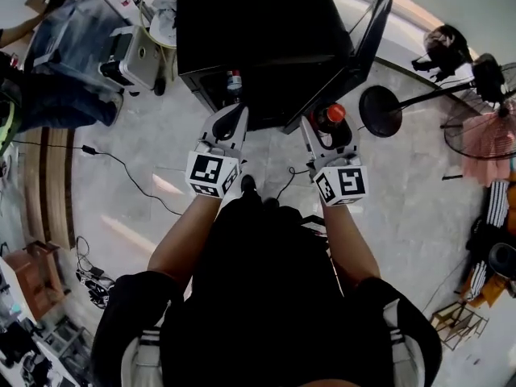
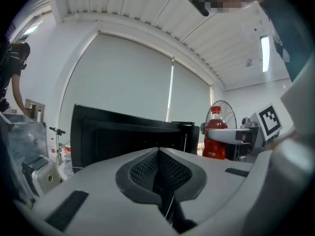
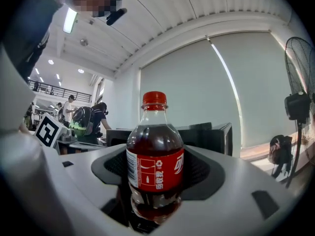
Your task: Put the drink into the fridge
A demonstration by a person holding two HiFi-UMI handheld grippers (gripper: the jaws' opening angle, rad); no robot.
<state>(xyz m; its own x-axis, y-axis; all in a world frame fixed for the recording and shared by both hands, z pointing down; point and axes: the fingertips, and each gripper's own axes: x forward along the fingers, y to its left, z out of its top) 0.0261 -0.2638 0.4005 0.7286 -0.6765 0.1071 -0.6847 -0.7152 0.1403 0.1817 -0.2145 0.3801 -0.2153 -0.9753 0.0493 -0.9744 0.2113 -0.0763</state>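
A cola bottle [image 3: 155, 166] with a red cap and red label stands upright between the fingers of my right gripper [image 3: 155, 154], which is shut on it. In the head view the bottle's cap [image 1: 335, 113] shows just in front of the black fridge [image 1: 258, 39], beside its open door [image 1: 367, 39]. My left gripper [image 1: 234, 123] hovers at the fridge's opening, left of the right gripper [image 1: 330, 131]. The left gripper [image 2: 158, 154] is shut with nothing in it. From its view the bottle [image 2: 215, 134] appears to the right of the fridge [image 2: 123, 132]. Another small bottle [image 1: 234, 81] stands inside the fridge.
Two standing fans [image 1: 379, 110] [image 1: 484, 127] are on the floor to the right. A white appliance [image 1: 141, 55] and a seated person [image 1: 48, 95] are at the left. A cable [image 1: 121, 168] runs over the tiled floor.
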